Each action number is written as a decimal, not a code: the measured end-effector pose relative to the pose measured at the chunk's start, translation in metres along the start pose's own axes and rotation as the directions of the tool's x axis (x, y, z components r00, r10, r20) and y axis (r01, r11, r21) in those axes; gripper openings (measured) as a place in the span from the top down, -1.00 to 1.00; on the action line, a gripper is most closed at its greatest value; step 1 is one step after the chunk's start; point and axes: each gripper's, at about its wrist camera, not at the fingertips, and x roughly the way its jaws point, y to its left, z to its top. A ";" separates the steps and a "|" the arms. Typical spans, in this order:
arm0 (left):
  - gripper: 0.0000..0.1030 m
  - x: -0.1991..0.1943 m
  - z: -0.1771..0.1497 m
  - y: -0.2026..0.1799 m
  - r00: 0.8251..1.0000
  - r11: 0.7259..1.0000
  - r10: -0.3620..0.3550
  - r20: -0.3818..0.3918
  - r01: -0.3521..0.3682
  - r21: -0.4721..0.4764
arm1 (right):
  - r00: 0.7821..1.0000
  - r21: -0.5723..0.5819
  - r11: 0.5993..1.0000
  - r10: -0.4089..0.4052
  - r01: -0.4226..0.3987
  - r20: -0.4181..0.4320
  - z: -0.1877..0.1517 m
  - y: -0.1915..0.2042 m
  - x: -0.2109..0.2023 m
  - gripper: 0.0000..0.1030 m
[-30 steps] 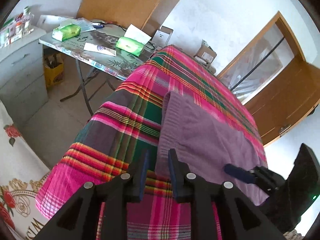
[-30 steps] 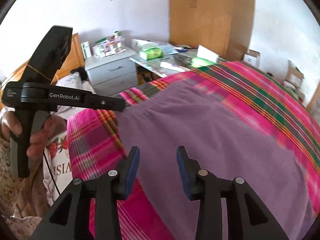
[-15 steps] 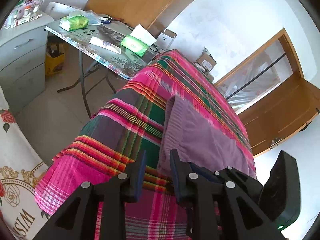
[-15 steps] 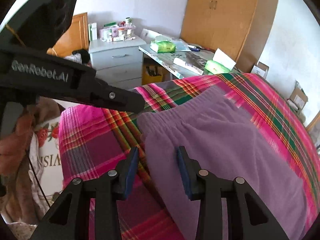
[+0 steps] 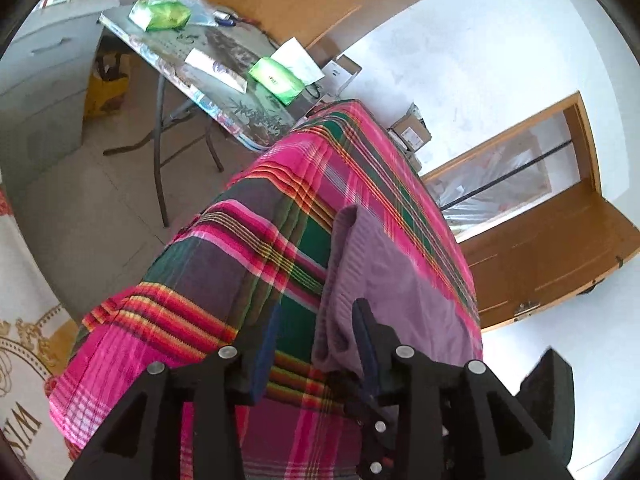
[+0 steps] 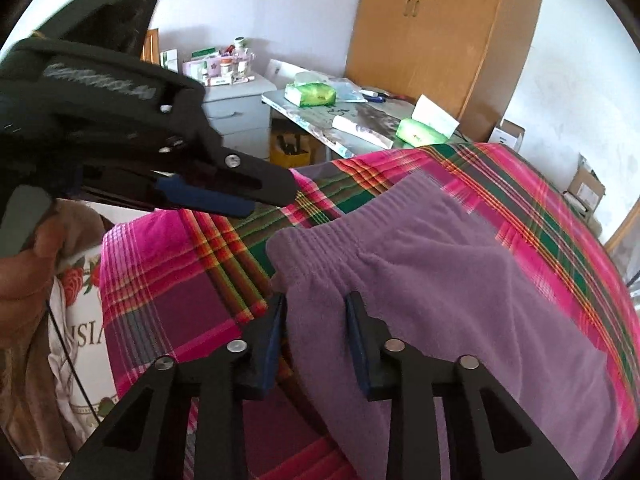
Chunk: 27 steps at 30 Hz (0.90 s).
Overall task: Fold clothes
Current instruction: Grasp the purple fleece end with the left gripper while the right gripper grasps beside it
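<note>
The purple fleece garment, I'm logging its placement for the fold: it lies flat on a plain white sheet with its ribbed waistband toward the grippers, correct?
Not quite. The purple fleece garment lies on a pink, green and orange plaid cloth, not a plain white sheet. The right wrist view shows it; the ribbed waistband does face the grippers.

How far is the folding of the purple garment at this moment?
Done: the purple garment lies spread on the plaid cloth; no fold shows yet. In hand: the right gripper is closing around its near waistband corner; the left gripper, opening, straddles the waistband edge. Left: lifting and every fold.
</note>
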 end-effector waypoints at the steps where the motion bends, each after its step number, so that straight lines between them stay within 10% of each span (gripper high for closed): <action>1: 0.26 0.002 0.001 0.000 1.000 1.000 -0.005 -0.005 0.005 -0.005 | 1.000 0.006 1.000 -0.001 0.001 0.007 0.000 0.000 -0.002 0.52; 27: 0.14 0.058 0.020 -0.007 0.973 0.988 -0.130 -0.190 0.112 -0.102 | 0.992 0.170 0.981 0.072 -0.089 0.104 -0.010 -0.025 -0.030 0.77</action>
